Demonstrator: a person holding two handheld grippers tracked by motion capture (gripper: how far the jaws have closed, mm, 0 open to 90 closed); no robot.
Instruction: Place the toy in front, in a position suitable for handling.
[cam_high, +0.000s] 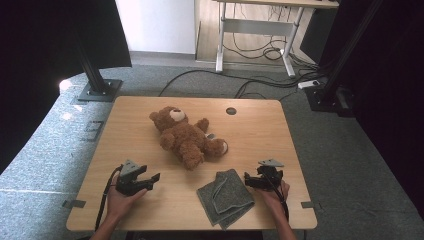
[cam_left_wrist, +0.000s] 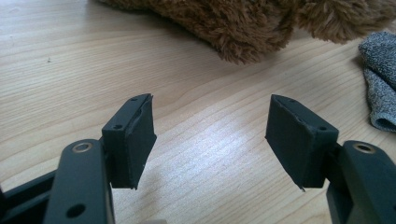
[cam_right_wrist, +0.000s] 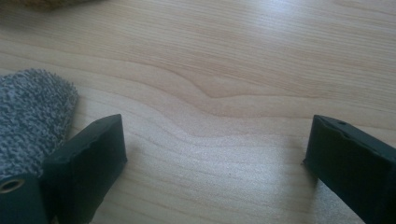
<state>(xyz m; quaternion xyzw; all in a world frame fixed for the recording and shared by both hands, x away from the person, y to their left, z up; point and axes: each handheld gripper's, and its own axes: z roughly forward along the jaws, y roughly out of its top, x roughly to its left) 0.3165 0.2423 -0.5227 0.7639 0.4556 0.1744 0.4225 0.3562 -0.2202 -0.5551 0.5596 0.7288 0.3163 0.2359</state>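
Between your two grippers lies the grey cloth, folded and rumpled on the table, just beside the fingers of your right gripper and well apart from those of your left gripper. Both pairs of fingers stand spread with nothing between them; in the right gripper view the cloth sits against the outer side of one finger, not inside the gap. You seem to be at the approach, before any grasp. The next move likely calls for swinging the right fingers over a cloth edge and bringing the left ones across to its near side. Beyond your fingers the teddy bear lies on its back, one leg close to the cloth's far corner; in the left gripper view its fur lies ahead of the spread fingers. Mind that leg when you lift or spread the cloth.
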